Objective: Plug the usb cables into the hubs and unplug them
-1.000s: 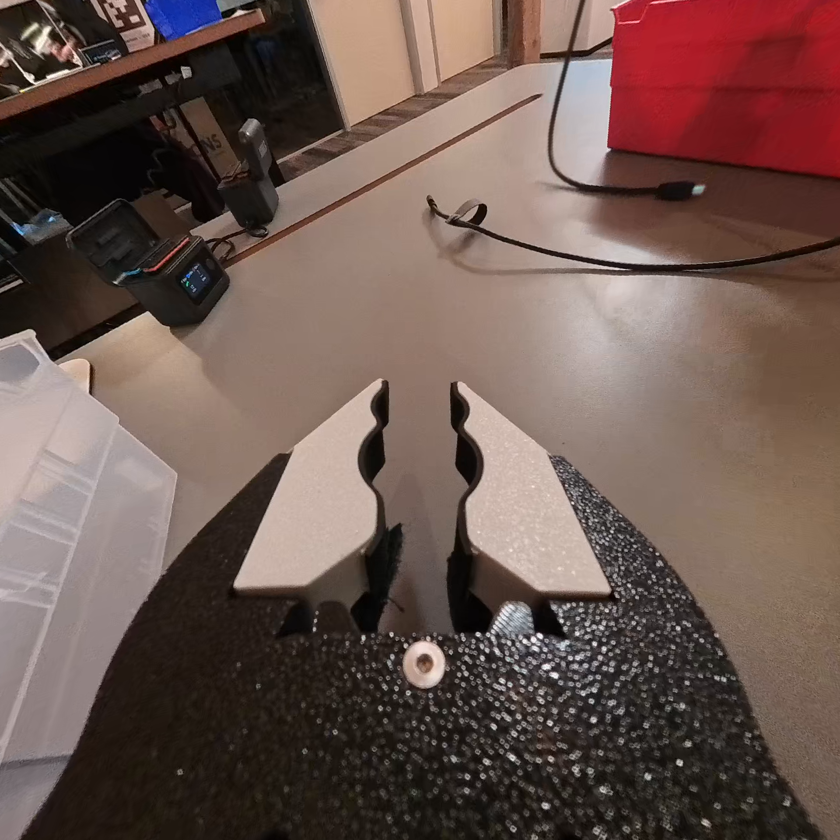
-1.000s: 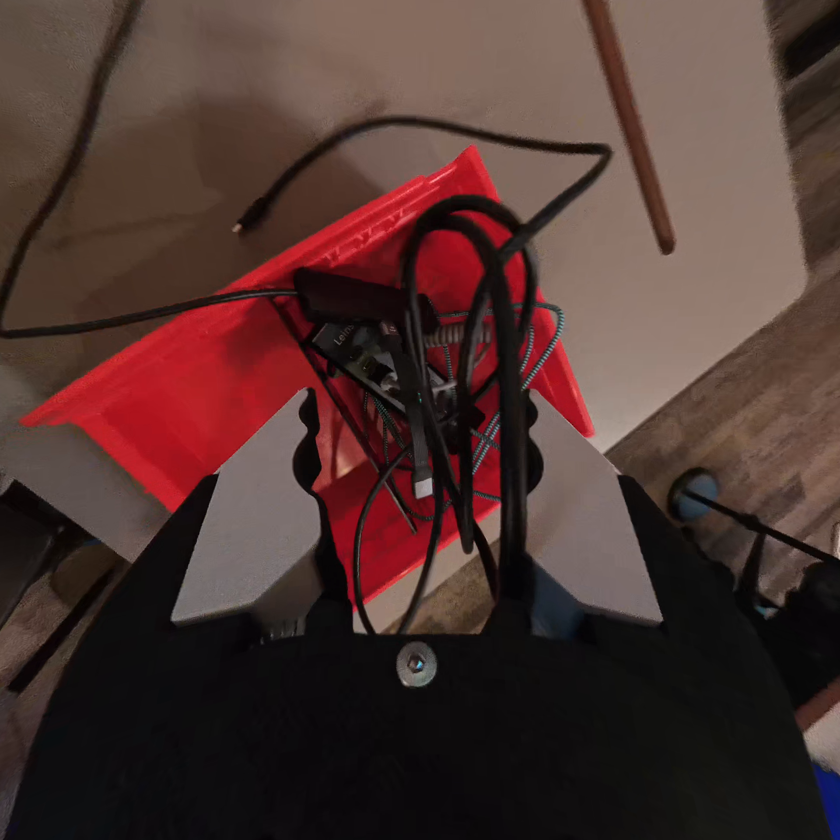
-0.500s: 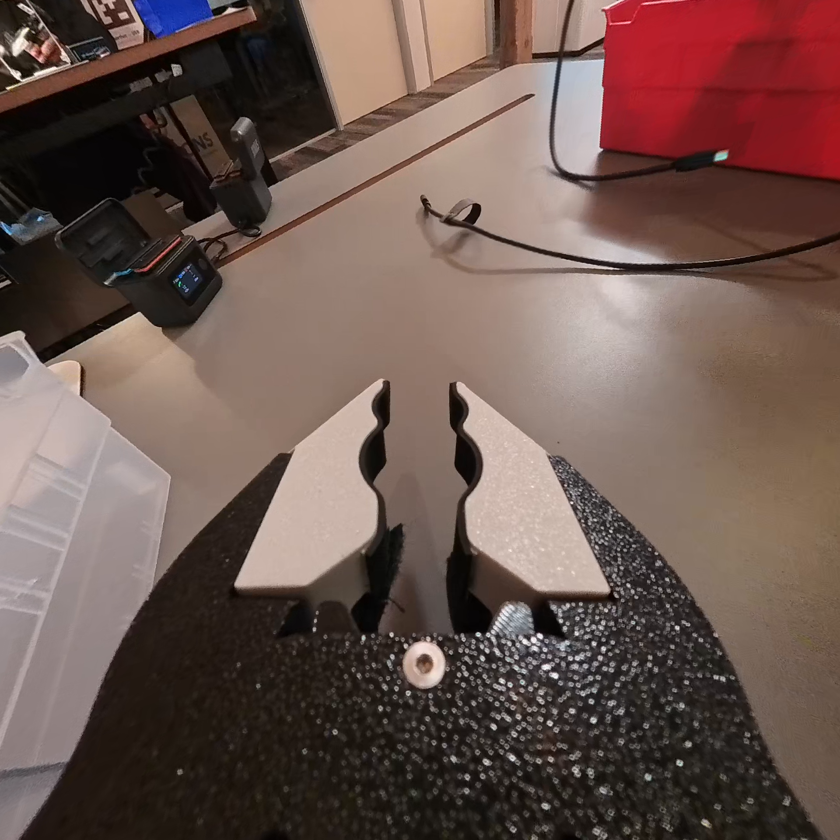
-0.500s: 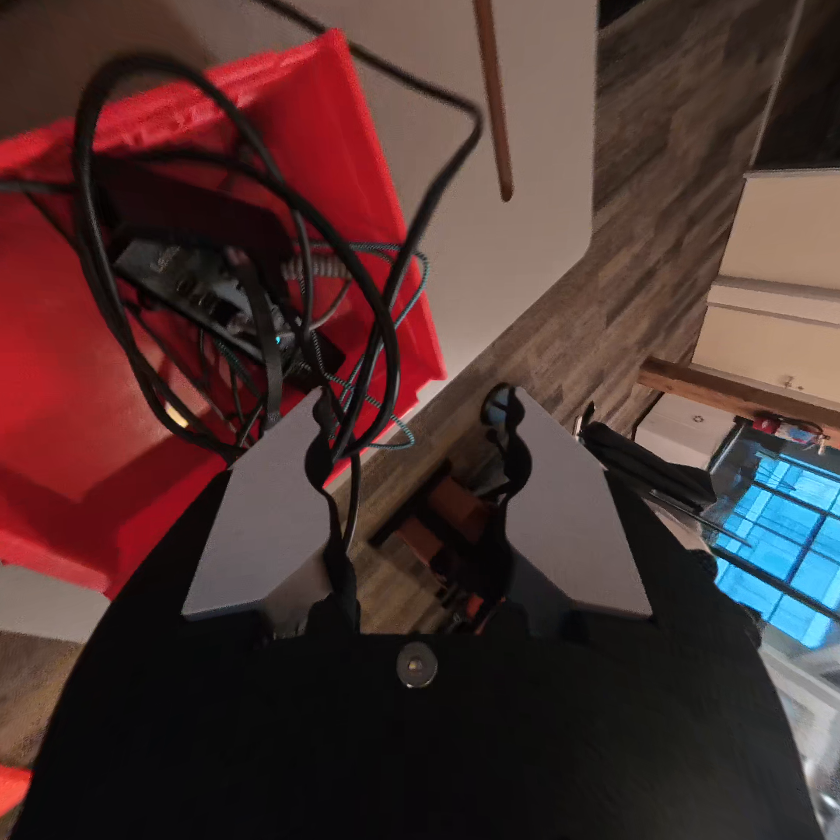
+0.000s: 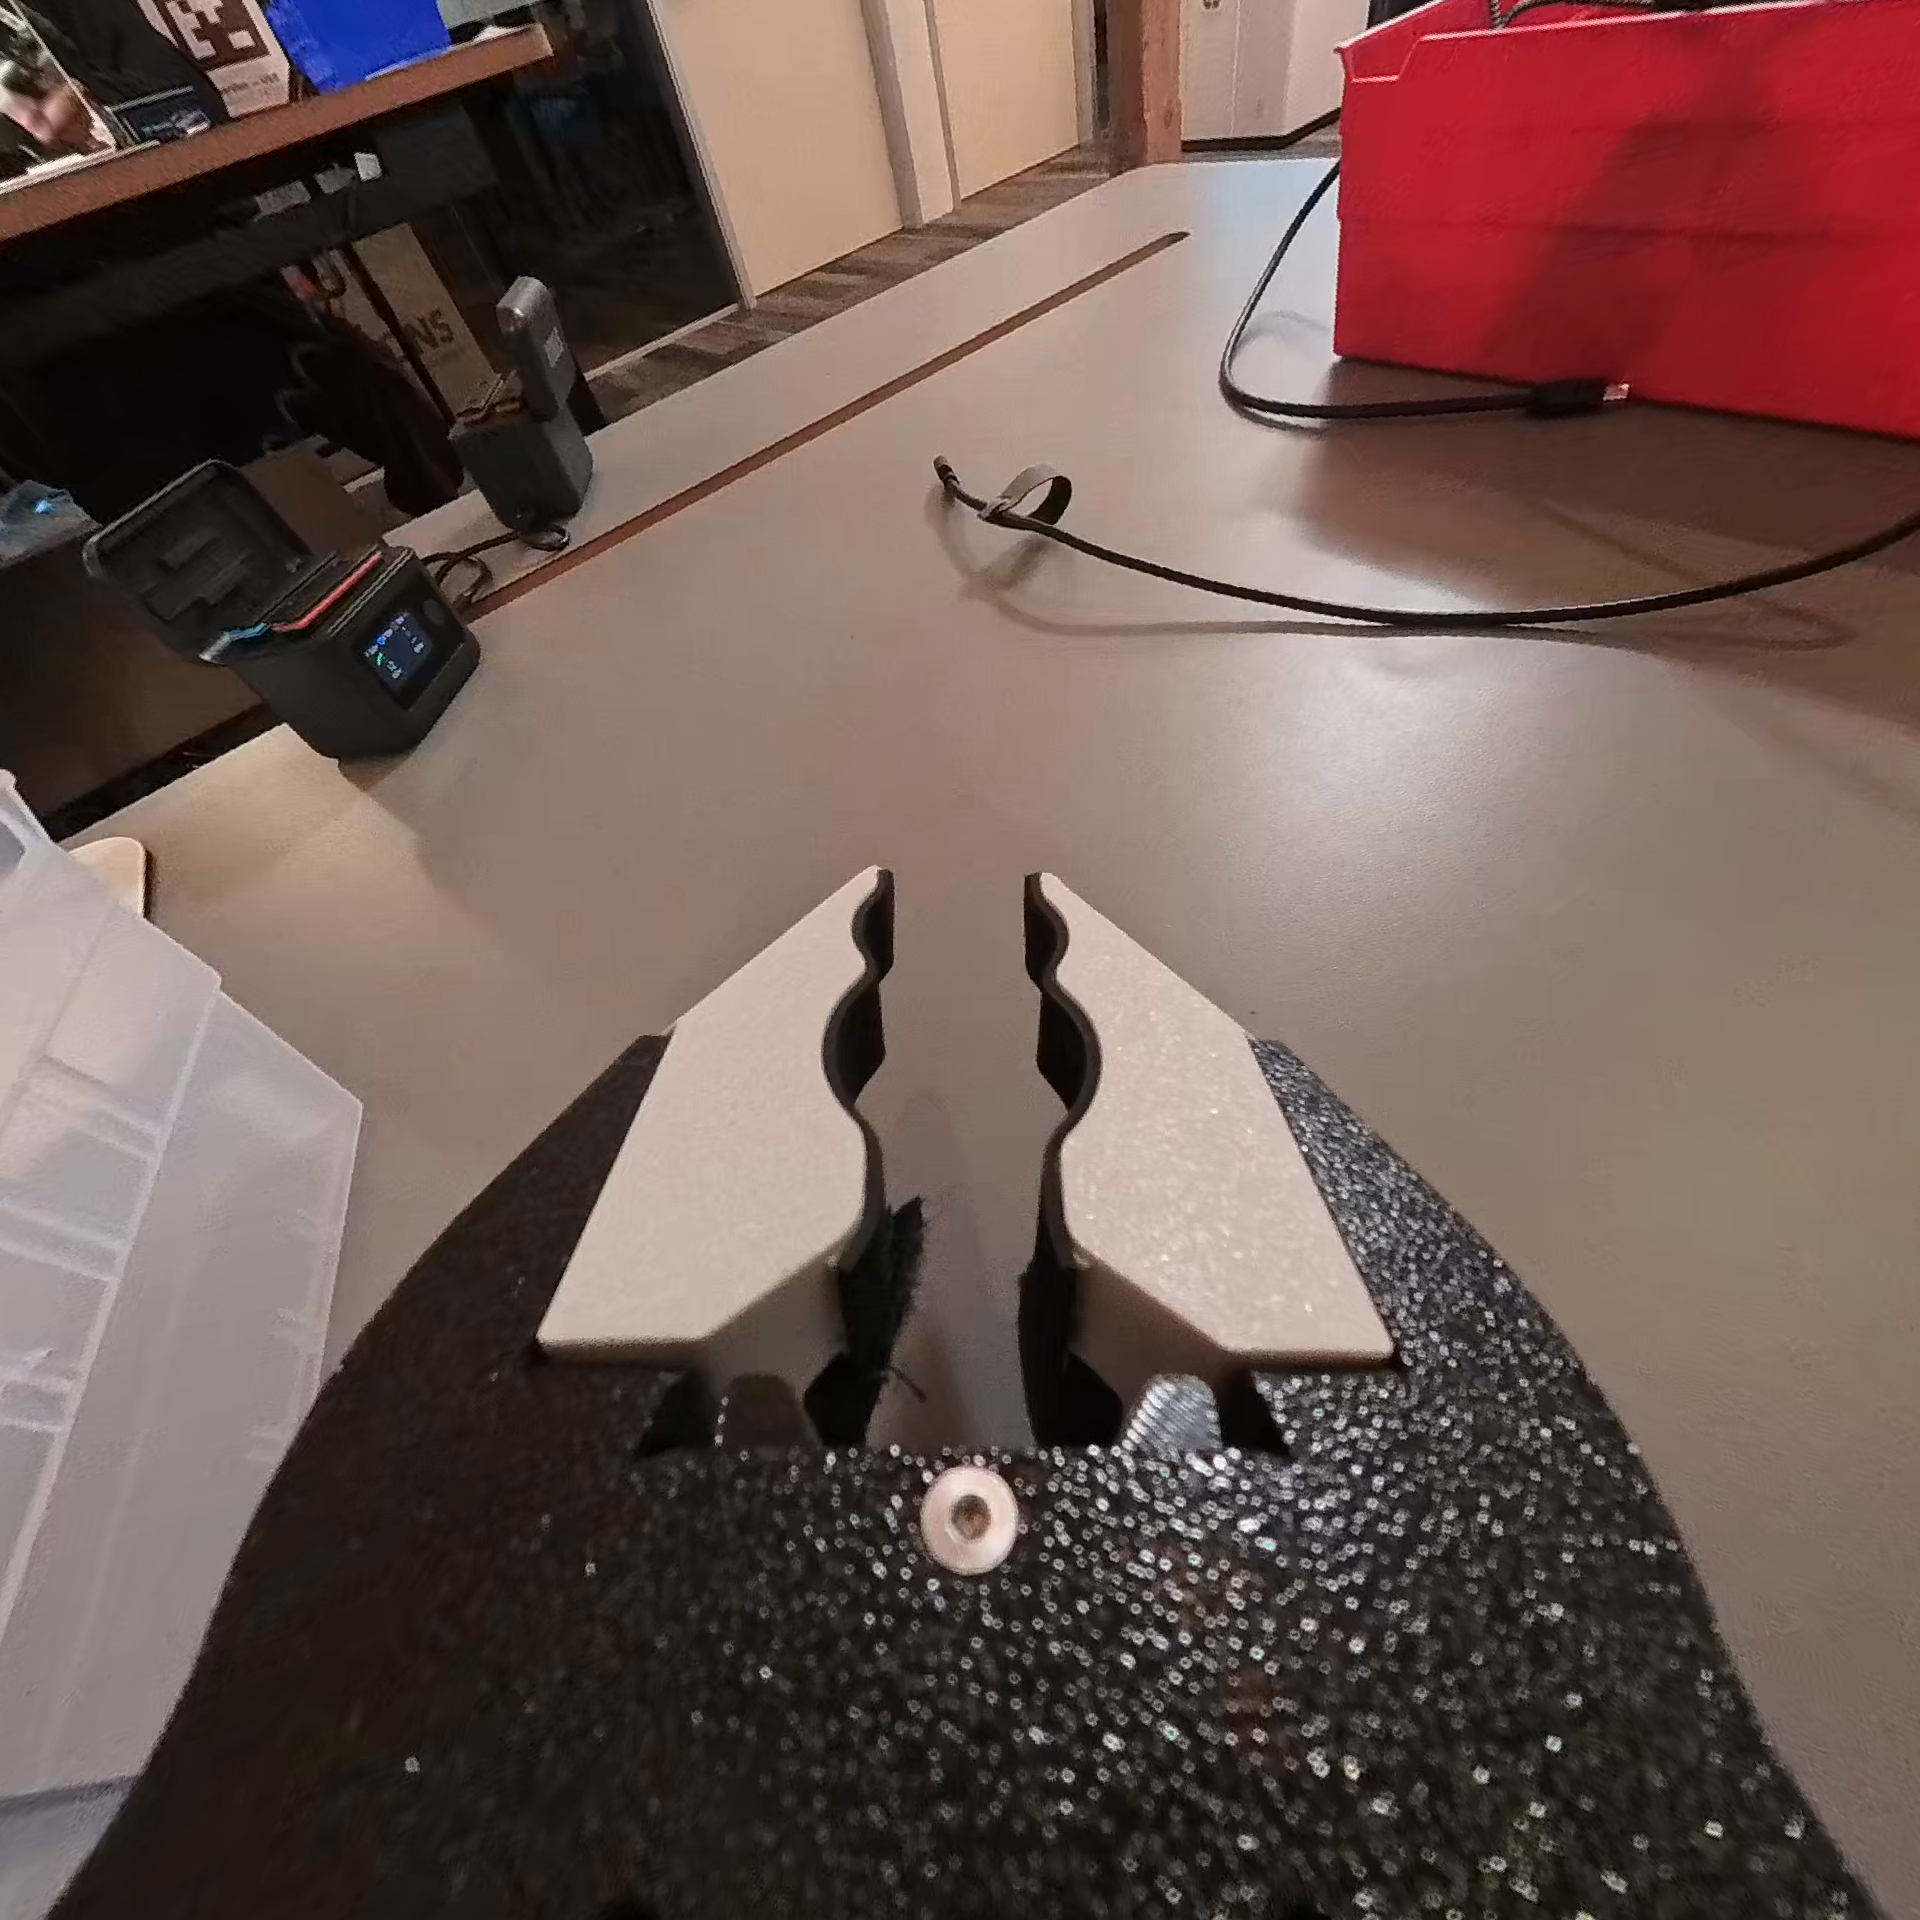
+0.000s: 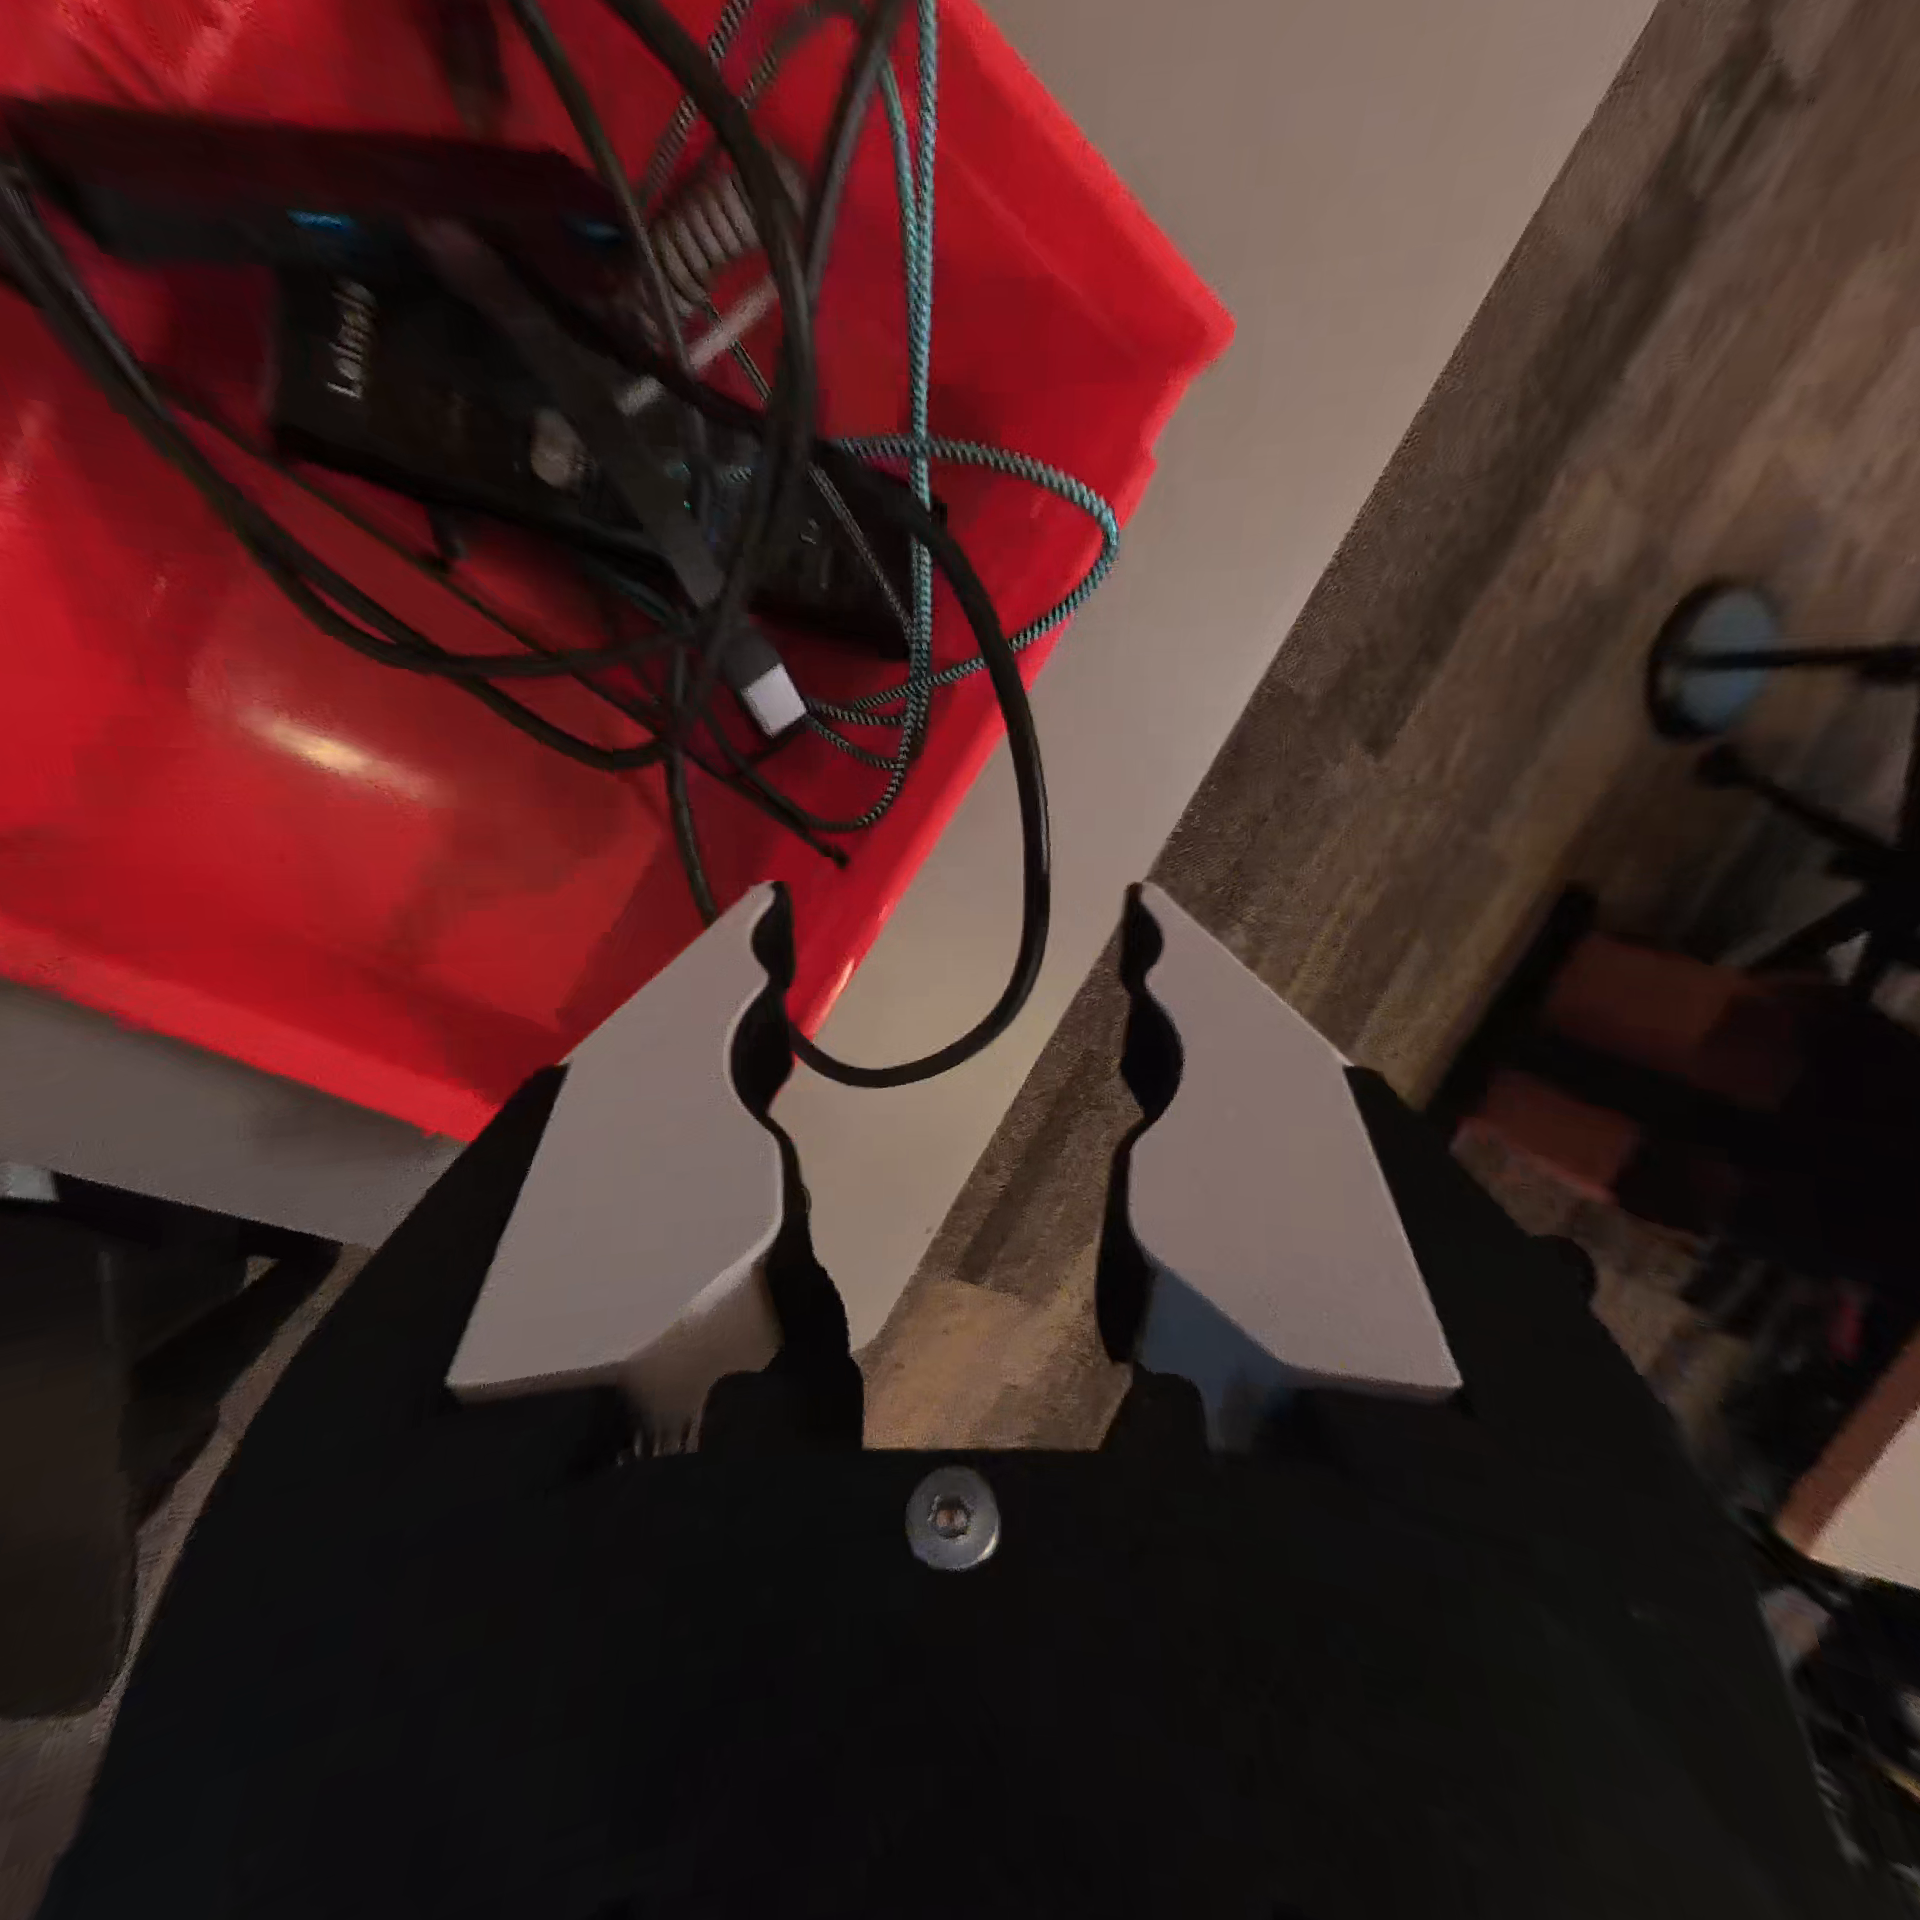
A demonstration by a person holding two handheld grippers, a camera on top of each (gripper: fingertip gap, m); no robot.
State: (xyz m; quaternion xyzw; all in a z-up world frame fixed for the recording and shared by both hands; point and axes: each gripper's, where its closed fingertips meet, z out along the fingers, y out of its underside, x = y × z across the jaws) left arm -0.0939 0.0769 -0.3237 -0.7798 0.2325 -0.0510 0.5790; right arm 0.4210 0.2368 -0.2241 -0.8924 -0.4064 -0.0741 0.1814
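In the left wrist view my left gripper [image 5: 956, 883] hovers low over the grey table [image 5: 1403, 987], its jaws a narrow gap apart with nothing between them. A black cable ends in a USB plug [image 5: 1569, 395] at the foot of the red bin [image 5: 1621, 208]. In the right wrist view my right gripper [image 6: 951, 894] is wide open above the red bin [image 6: 312, 883]. A black cable loop [image 6: 1023, 831] hangs from the inner notch of its left finger. Black hubs [image 6: 436, 416], a silver-tipped USB plug [image 6: 774, 701] and a teal braided cable [image 6: 920, 312] lie tangled in the bin.
A thin black cable with a strap [image 5: 1029, 494] crosses the table. A black charging case [image 5: 312, 644] and a dark device [image 5: 530, 447] stand at the far left edge. A translucent plastic box [image 5: 125, 1195] is close on my left. Table edge and wooden floor [image 6: 1507, 520] lie right of the bin. There is about 55 cm between the tips of the two grippers.
My right gripper has swung right over the bin's corner, and the cable loop now hangs on its left finger instead of its right. The plug on the table slid toward the bin. The left gripper barely moved.
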